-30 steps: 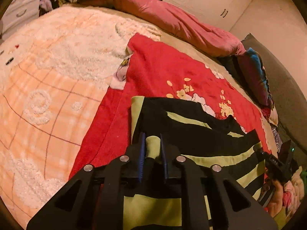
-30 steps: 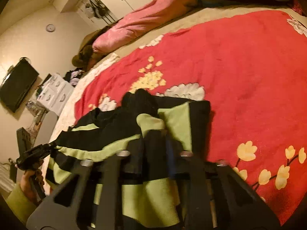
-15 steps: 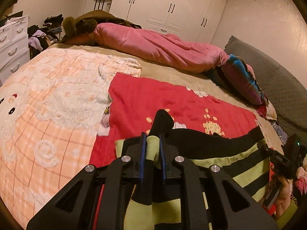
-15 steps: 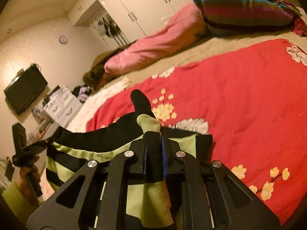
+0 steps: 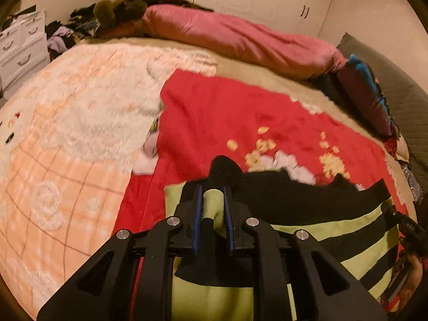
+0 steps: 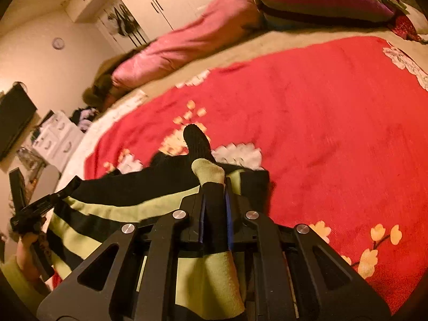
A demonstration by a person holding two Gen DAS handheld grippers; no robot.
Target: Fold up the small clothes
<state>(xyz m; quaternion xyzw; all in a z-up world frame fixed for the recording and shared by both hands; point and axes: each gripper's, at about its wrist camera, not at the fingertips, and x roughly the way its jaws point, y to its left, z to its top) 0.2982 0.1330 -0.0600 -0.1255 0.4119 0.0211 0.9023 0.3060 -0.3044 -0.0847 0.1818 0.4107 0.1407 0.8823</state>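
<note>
- Left wrist view: the left tool (image 5: 212, 203) pinches a bunched corner of the striped garment (image 5: 321, 227), a black and lime-green knit, with a green fold and a black tip poking out above the blue pads (image 5: 198, 214). Its jaws have just eased open a touch, yet the cloth is plainly clamped between them.
- Right wrist view: the right tool (image 6: 214, 208) is pressed together on the other corner of the same garment, black cloth between its pads and a green-and-black tip standing up past them.
- The garment hangs stretched between the two tools, its far edge low over the red flowered blanket (image 6: 334, 120) on the bed (image 5: 254, 67); whether that edge touches the blanket I cannot tell. In each view the opposite tool shows at the picture's edge, gripped in the person's hand (image 6: 25, 251).
- The step in hand looks like carrying the held edge over to make a fold.
- To do it well, I would keep both corners level and the top edge taut, and lay the cloth down with stripes matching stripes.
- The left grip looks the looser one; a firmer squeeze before moving on would guard against the corner slipping.
- Release only once the fold lies flat on the blanket.
</note>
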